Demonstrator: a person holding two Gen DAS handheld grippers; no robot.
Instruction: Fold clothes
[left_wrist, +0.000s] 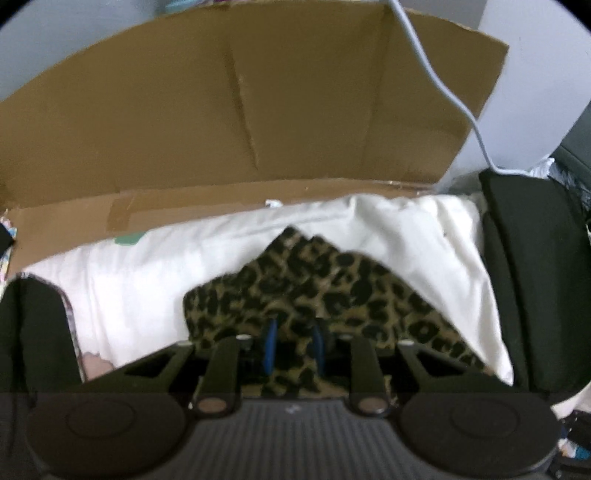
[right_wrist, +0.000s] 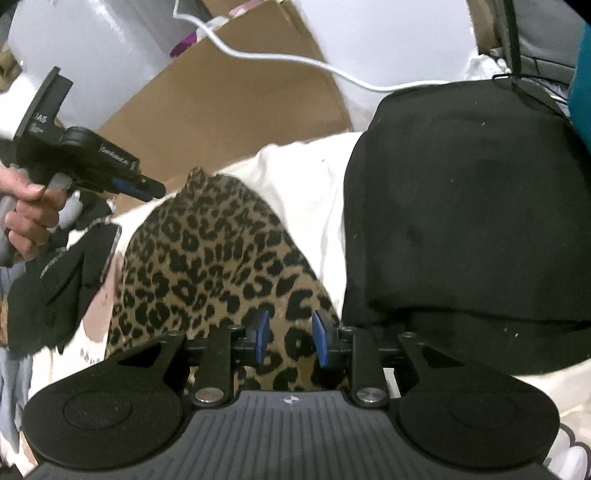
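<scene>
right tongs (right_wrist: 289, 339) parted over leopard garment (right_wrist: 207, 251) | left tongs (left_wrist: 293, 345) parted, garment between | black cushion (right_wrist: 472, 206) beside | cardboard box (left_wrist: 229, 110) behind

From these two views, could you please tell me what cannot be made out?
- Left gripper grip: left wrist view is blurred; whether it pinches the leopard cloth is unclear.
- Cloth's near edge: right wrist view, hidden under the right gripper.
- Black garment: its type is unreadable, and the frame cuts it off.
</scene>
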